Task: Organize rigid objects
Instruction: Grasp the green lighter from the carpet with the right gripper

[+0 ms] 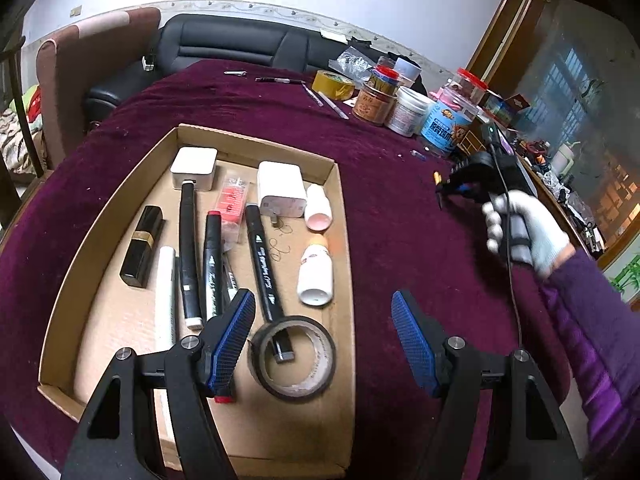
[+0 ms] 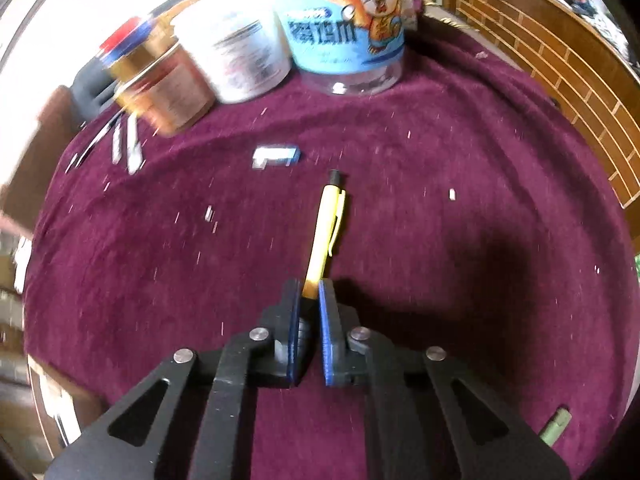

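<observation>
Right gripper is clamped on the lower end of a yellow pen, blue pads pinching the barrel on both sides. The rest of the pen sticks out ahead of the fingers with its black tip pointing toward the jars, and it sits low over the maroon cloth; can't tell if it's actually off the cloth yet. So the step in hand looks like the pickup of a loose item, grip already made.

Left gripper is a different story: jaws standing apart with nothing between them, hanging over the near end of the cardboard tray, right above the roll of black tape. The tray already holds markers, a white marker, a lipstick tube, two white chargers and a couple of small white bottles, all lined up lengthwise.

From the left camera, the gloved hand holding the right tool is off to the right of the tray, well apart from it, near the blue-label jar.

Next move, I'd guess: lift the pen clear, carry it across to the tray and lay it parallel with the markers. The pen is gripped near one end, so it could swing or pivot, and the free space left in the tray looks tight around that tape roll.
</observation>
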Motion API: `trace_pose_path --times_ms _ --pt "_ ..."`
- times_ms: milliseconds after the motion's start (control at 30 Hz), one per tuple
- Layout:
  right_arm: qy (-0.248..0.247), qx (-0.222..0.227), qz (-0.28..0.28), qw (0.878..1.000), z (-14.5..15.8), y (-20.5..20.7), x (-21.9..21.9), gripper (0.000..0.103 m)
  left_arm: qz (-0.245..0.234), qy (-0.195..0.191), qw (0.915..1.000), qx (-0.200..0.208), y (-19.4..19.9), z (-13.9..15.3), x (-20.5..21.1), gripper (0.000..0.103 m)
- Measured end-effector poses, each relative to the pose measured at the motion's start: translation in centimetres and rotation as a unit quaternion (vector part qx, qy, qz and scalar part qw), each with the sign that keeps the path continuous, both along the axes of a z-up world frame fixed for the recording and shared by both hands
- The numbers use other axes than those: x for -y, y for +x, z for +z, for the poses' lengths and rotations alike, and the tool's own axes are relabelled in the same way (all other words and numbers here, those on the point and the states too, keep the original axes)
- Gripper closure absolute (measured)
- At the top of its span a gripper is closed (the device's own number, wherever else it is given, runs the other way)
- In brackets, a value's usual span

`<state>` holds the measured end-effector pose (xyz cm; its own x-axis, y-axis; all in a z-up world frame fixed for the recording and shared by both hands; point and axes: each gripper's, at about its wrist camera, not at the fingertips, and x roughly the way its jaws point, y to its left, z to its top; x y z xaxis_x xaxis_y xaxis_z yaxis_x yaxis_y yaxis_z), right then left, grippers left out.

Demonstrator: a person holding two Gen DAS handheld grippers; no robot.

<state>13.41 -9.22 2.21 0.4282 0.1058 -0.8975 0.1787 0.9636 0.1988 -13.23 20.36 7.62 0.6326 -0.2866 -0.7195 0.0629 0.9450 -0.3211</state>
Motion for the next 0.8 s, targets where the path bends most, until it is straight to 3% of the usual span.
trace_pose_path --times_ms 100,300,400,500,567,733,800 --pt "0.037 -0.010 0.033 0.999 -0.3 -3.2 -0.1 0.097 -0.010 0.002 0.9999 0.006 -0.8 0.5 0.7 0.038" --pt "0.107 -0.042 0.122 0.986 -1.0 -14.4 -1.7 0.096 -0.030 0.009 0.9995 0.010 -2.1 1.0 2.5 0.038" --pt "0.126 -0.017 0.138 0.982 0.0 -18.6 -0.6 0.096 -0.048 0.005 0.9988 -0.003 -2.5 0.8 3.6 0.038" --pt "0.084 0.067 0.102 0.989 3.2 -20.8 3.3 0.089 -0.062 0.010 0.9980 -0.009 -3.1 0.8 4.9 0.038" --pt "0.049 0.088 0.056 0.993 4.4 -21.2 6.4 0.060 -0.069 0.014 0.9975 -0.008 -3.5 0.9 5.7 0.038" --pt "0.053 0.088 -0.038 0.994 3.2 -20.2 12.4 0.057 -0.077 0.023 0.9968 -0.007 -4.1 1.2 7.3 0.038" --pt "0.061 0.082 -0.054 0.993 2.1 -19.1 12.8 0.057 -0.078 0.027 0.9966 -0.010 -4.1 1.2 7.6 0.038"
